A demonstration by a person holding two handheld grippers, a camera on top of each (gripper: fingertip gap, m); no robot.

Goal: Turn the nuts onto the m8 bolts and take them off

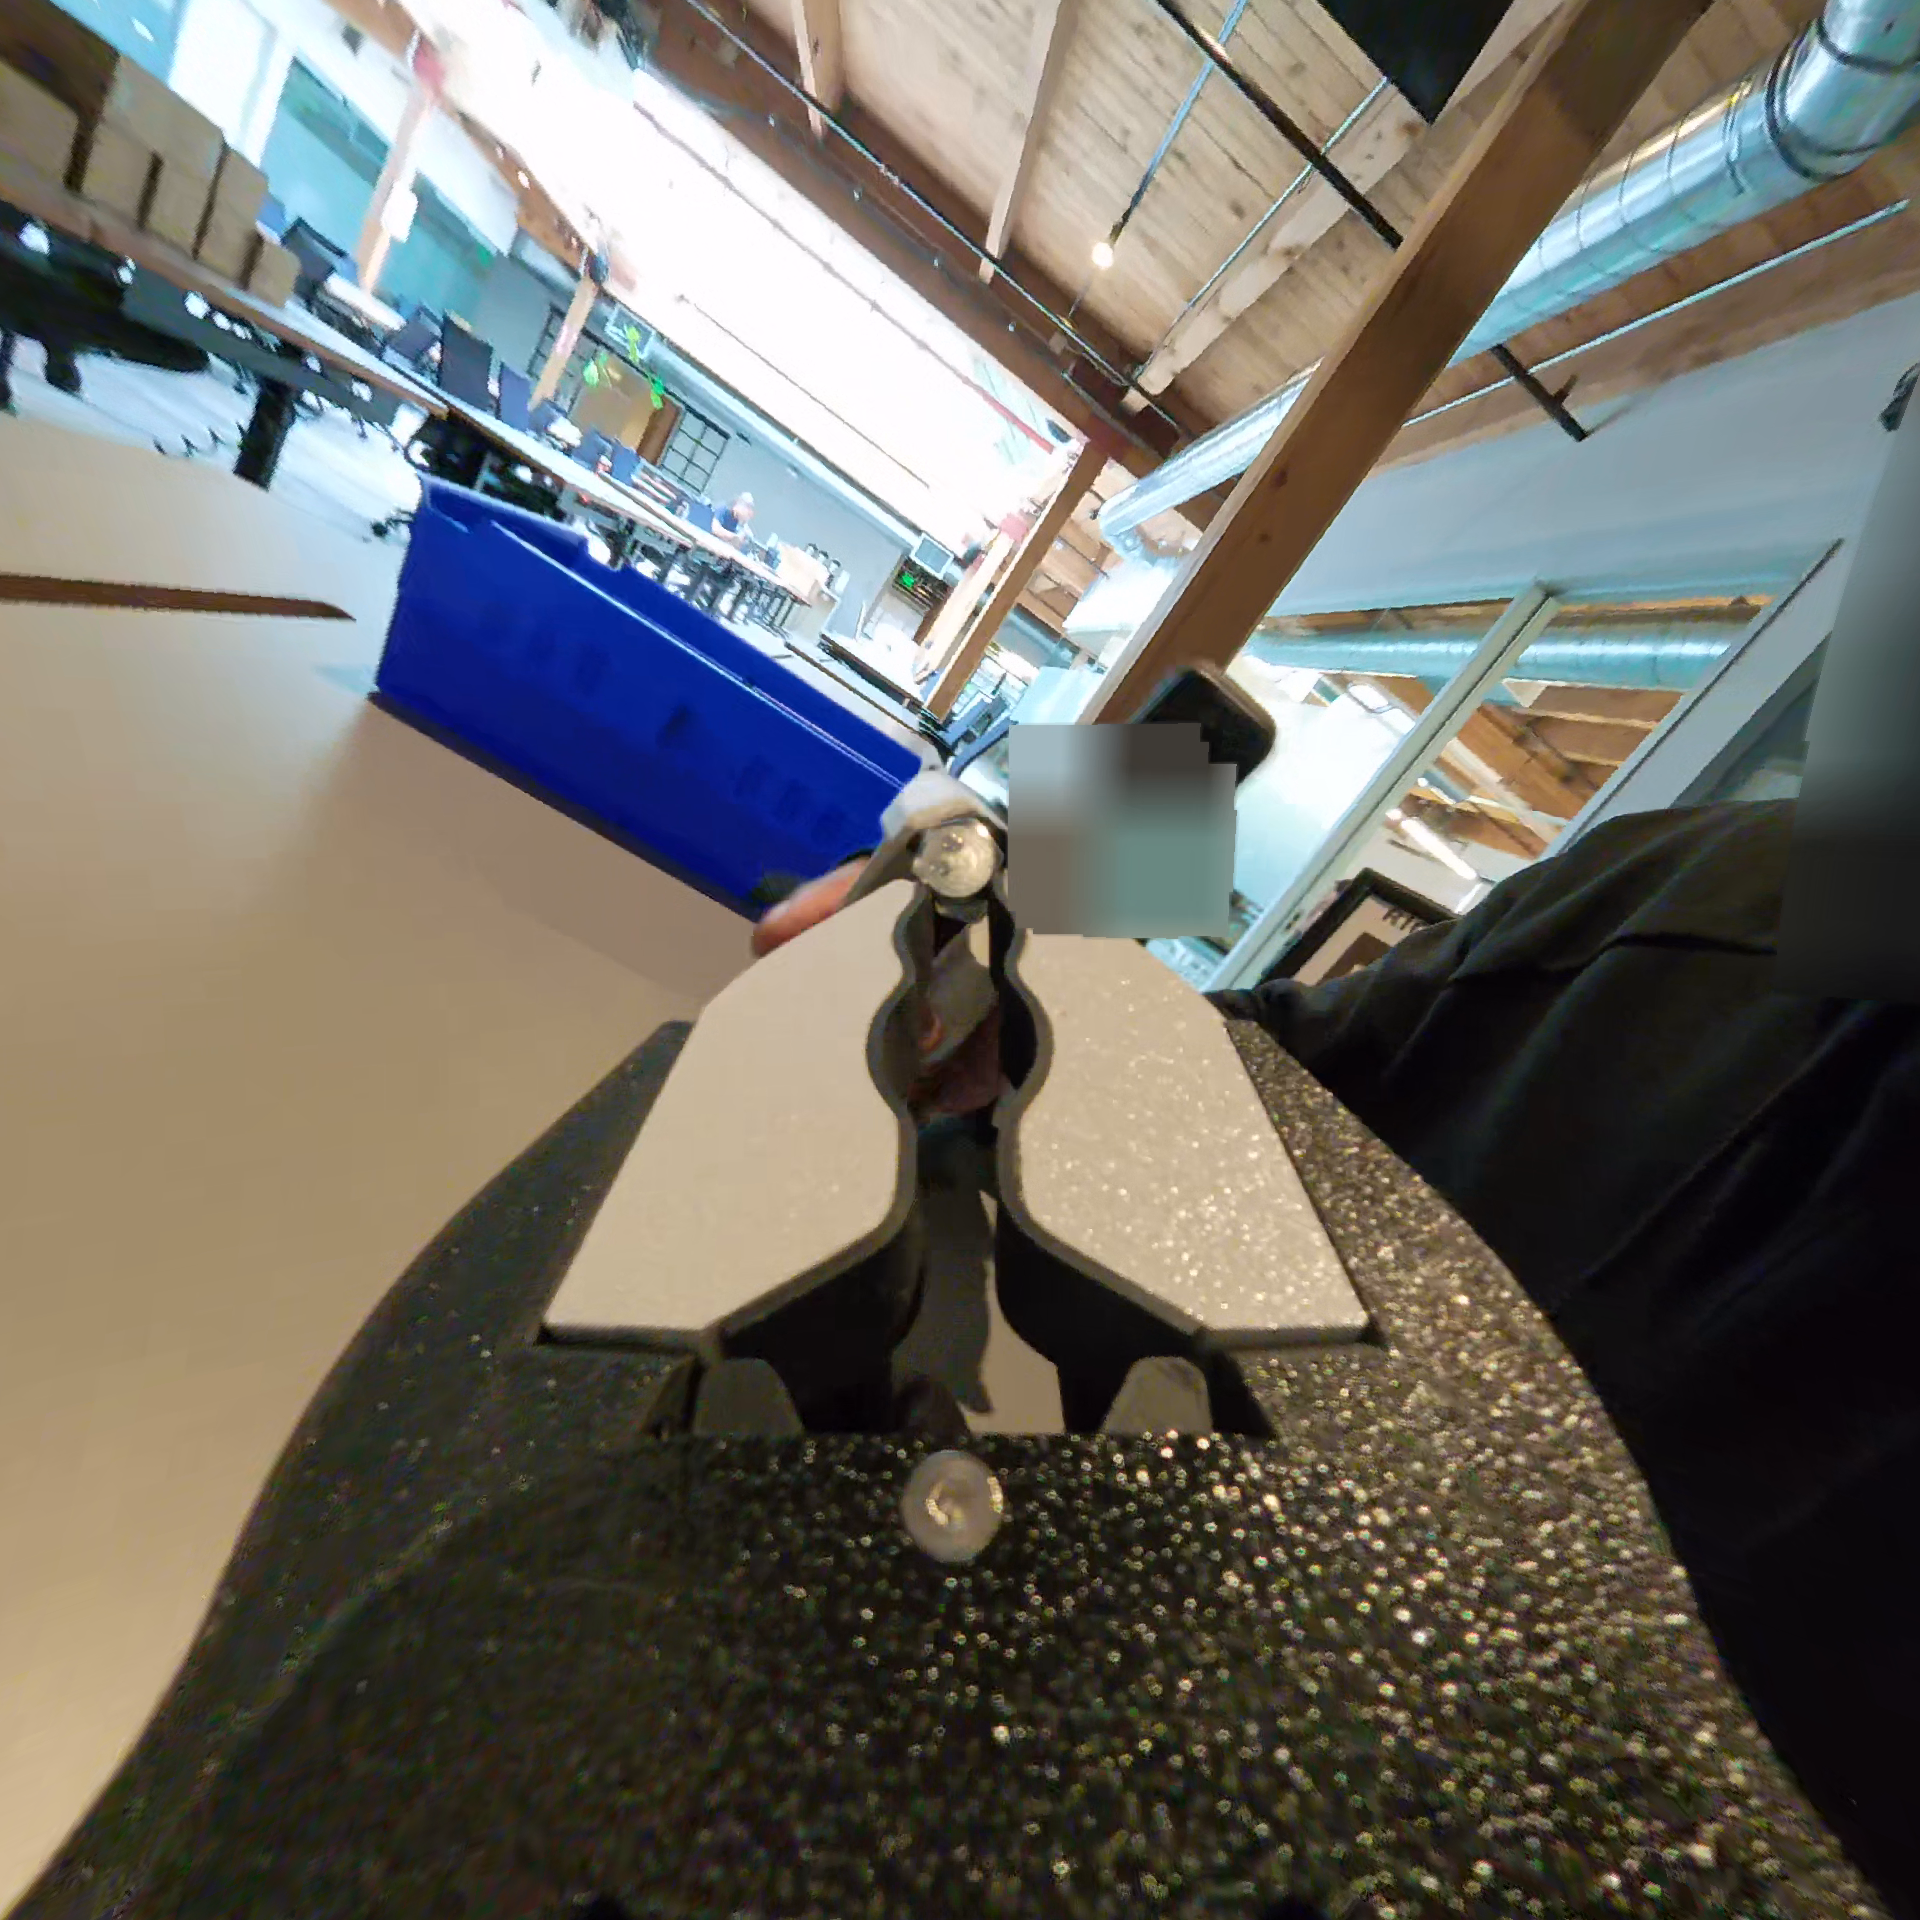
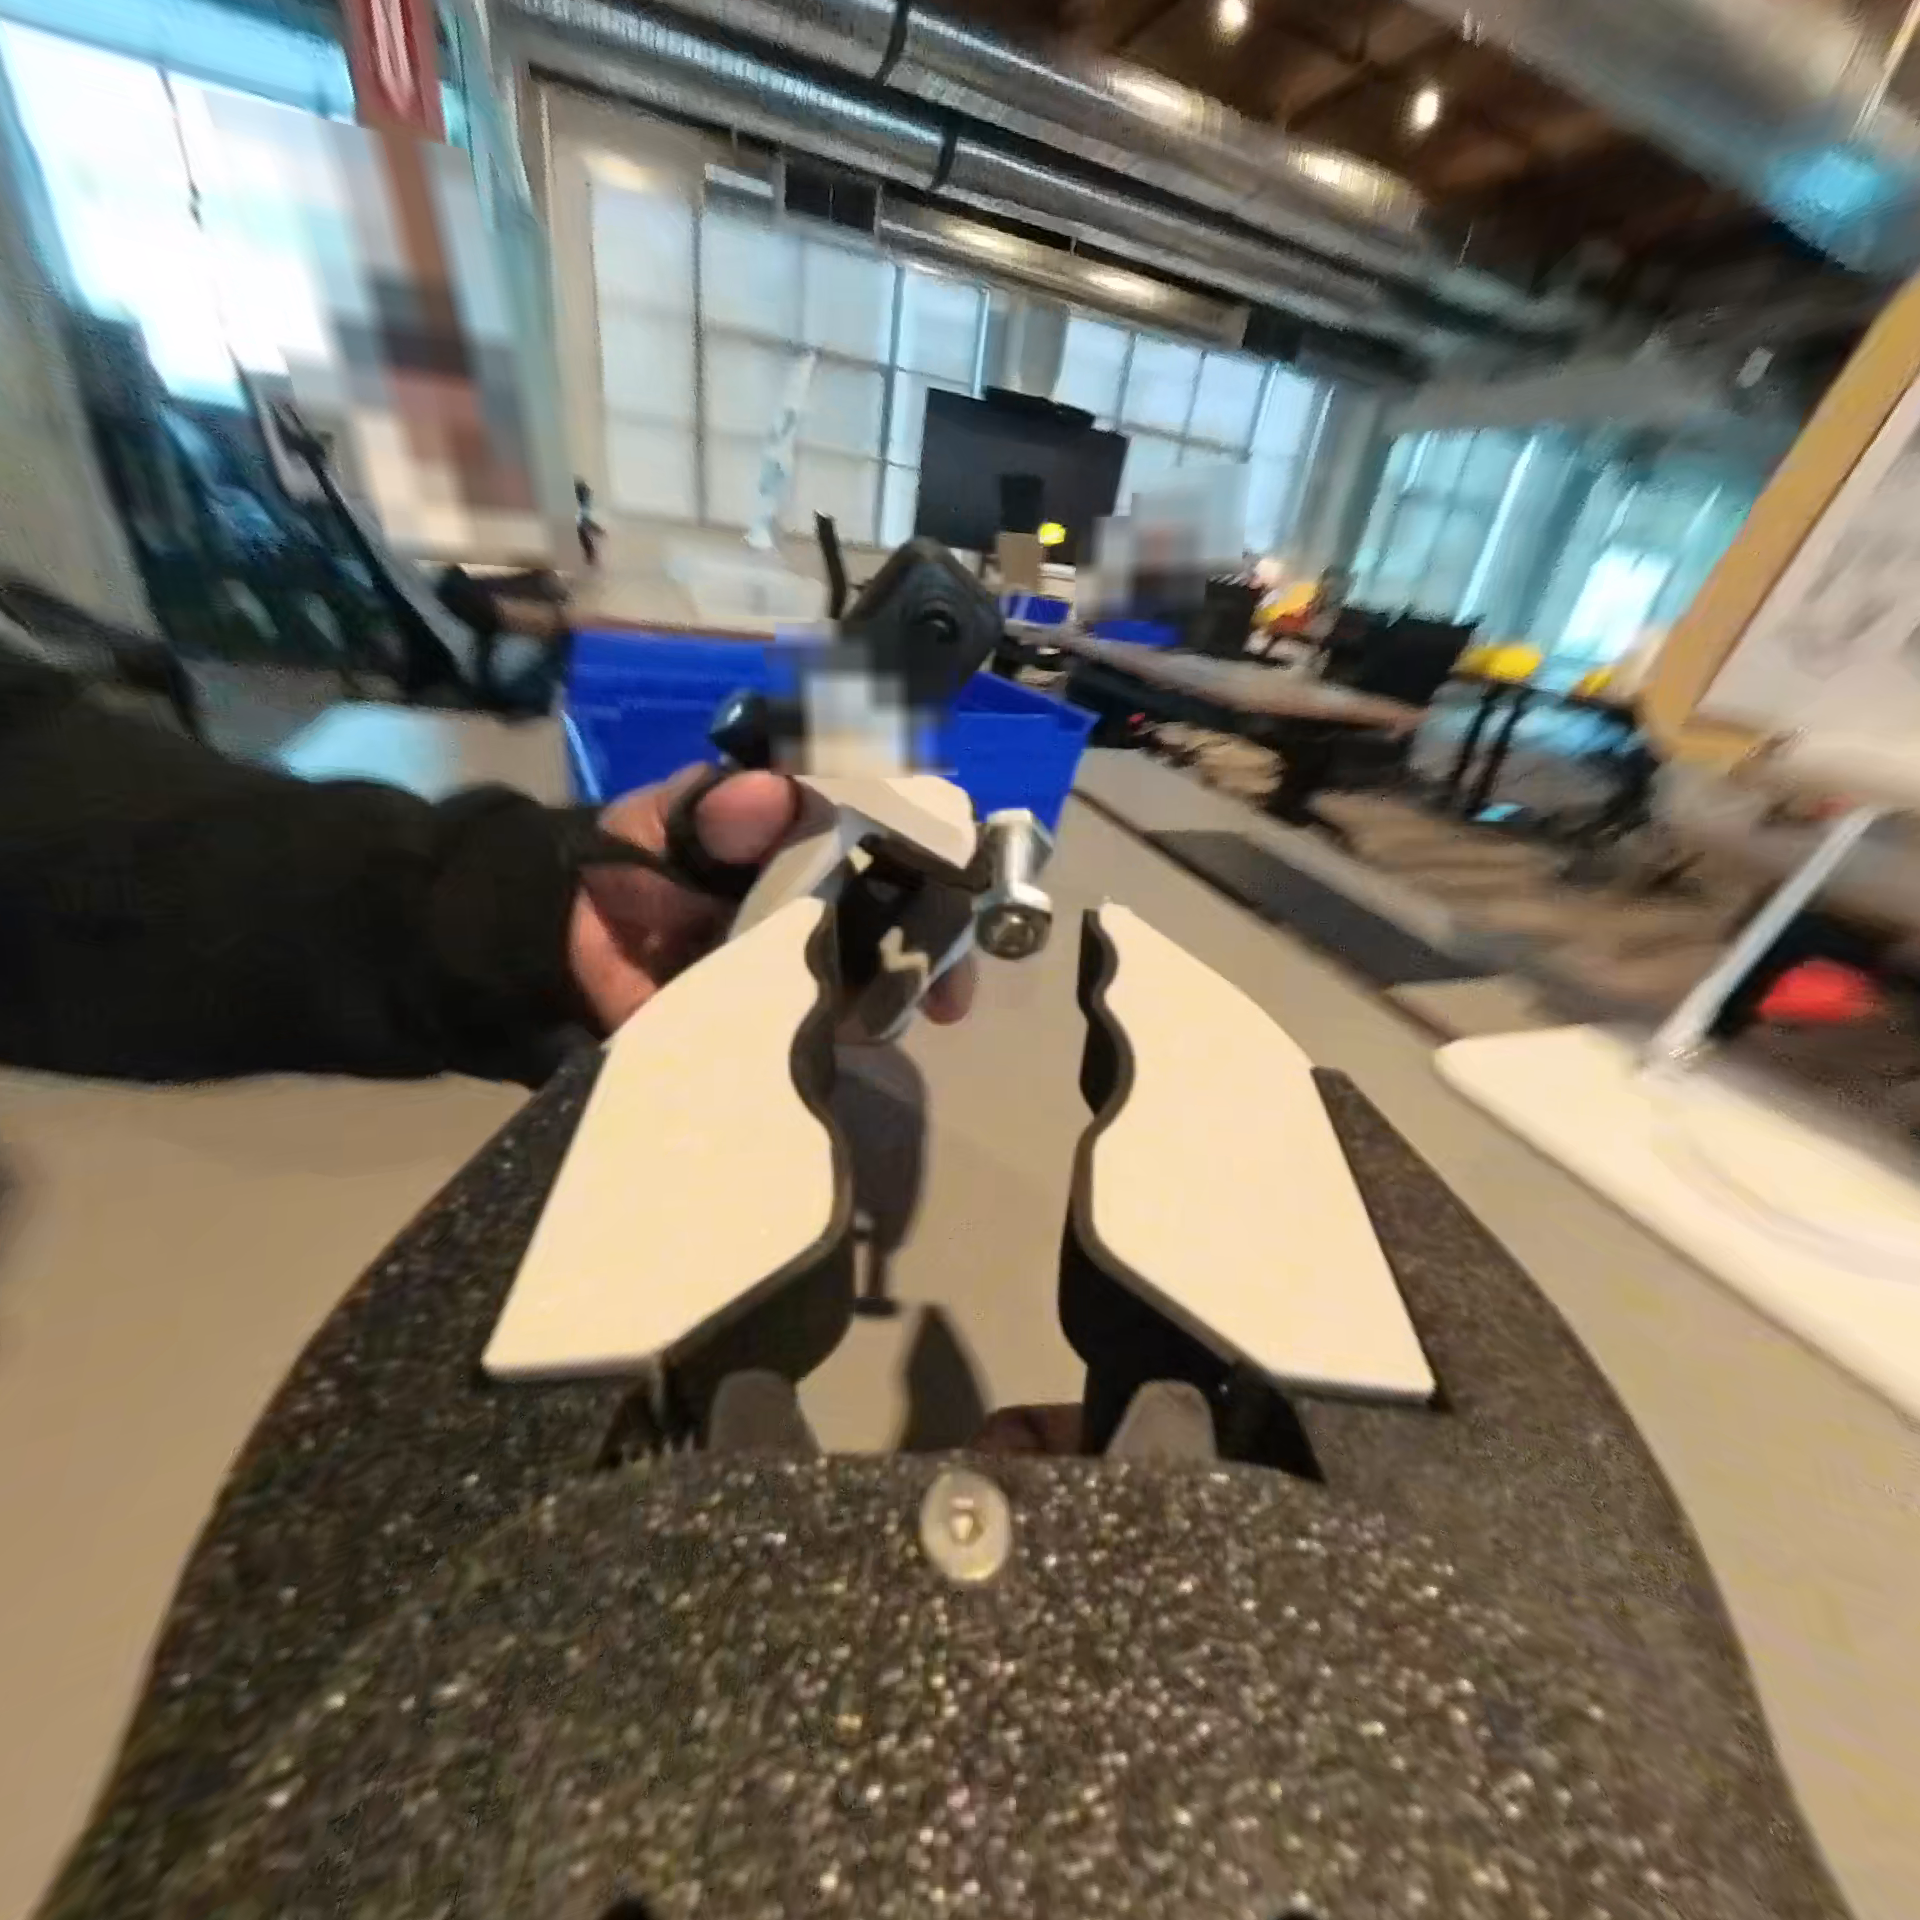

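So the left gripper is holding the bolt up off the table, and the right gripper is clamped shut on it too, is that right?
Not quite. The right gripper is open, its fingers apart and holding nothing, as the right wrist view shows. The left gripper does hold the bolt off the table.

bolt between left gripper fingers | bin behind (on table)

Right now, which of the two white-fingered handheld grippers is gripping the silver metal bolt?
The left gripper: it is shut on the silver metal bolt, while the right gripper stands wide open and empty.
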